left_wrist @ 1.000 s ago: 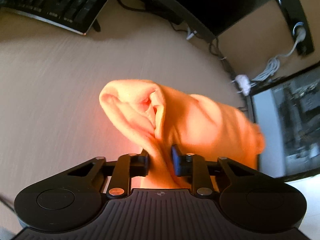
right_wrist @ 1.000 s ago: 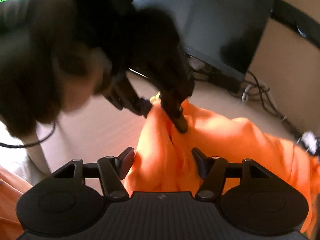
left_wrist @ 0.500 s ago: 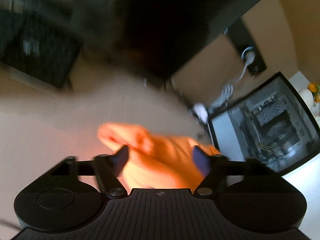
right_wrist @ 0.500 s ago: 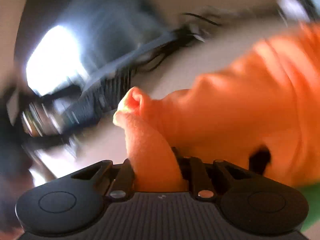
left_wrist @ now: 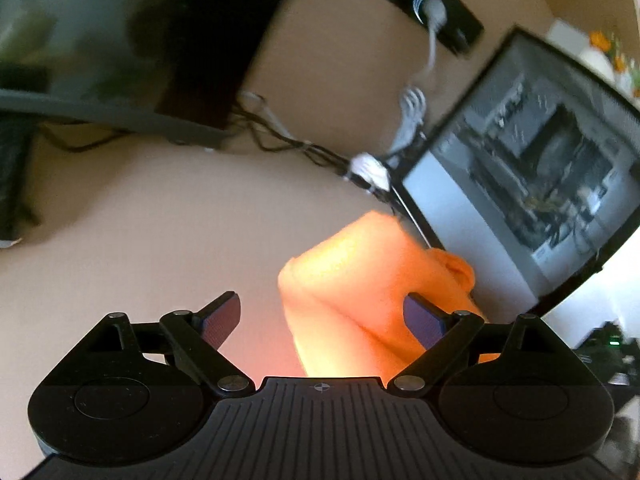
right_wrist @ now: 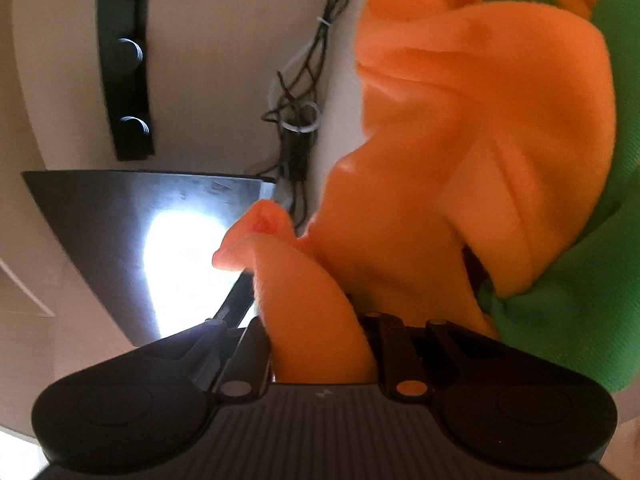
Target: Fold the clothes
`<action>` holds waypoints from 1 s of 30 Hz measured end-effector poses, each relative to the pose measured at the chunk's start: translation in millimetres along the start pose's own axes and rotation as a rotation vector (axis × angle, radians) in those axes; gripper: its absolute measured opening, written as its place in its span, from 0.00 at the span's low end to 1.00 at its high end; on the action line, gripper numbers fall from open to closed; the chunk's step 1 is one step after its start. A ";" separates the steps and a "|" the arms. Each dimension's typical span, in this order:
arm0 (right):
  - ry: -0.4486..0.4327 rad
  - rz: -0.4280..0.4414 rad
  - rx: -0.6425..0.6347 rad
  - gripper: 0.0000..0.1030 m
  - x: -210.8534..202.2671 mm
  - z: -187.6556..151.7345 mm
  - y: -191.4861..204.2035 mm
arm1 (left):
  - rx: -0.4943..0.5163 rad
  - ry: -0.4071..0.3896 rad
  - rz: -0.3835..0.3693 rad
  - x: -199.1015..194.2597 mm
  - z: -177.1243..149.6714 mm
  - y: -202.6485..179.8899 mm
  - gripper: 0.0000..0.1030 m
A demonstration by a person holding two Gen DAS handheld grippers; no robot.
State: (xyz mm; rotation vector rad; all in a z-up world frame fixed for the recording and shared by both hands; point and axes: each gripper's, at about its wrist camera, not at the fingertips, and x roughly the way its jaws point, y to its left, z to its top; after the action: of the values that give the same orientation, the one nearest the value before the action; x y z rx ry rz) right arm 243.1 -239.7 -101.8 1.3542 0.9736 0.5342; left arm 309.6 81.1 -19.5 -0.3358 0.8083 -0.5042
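An orange fleece garment (left_wrist: 360, 292) hangs in front of my left gripper (left_wrist: 324, 316), which is open, its jaws wide apart with the cloth loose between them. In the right wrist view my right gripper (right_wrist: 316, 312) is shut on a bunched fold of the same orange garment (right_wrist: 460, 140); the rest of the cloth drapes up and to the right. The fingertips are hidden by the cloth.
A beige desk (left_wrist: 140, 220) lies below the left gripper, with a dark monitor (left_wrist: 120, 40), a cable bundle (left_wrist: 288, 140) and a glass-sided computer case (left_wrist: 520, 184) behind it. A green cloth (right_wrist: 580, 280) is behind the orange garment in the right view. A wall socket strip (right_wrist: 126, 64) is on the wall.
My left gripper has opened and let go of the orange garment. My right gripper has shut on a fold of it and swung round, lifting the cloth.
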 end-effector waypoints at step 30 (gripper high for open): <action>-0.046 -0.951 -1.616 0.83 54.3 -90.7 41.3 | 0.003 0.241 0.026 80.2 -23.6 -26.8 0.92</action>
State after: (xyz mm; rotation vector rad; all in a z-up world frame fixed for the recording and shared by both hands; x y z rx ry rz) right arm 205.4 -137.3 -70.3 -0.5470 0.6633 0.3349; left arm 330.6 12.7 -70.3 -0.2640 1.0435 -0.5281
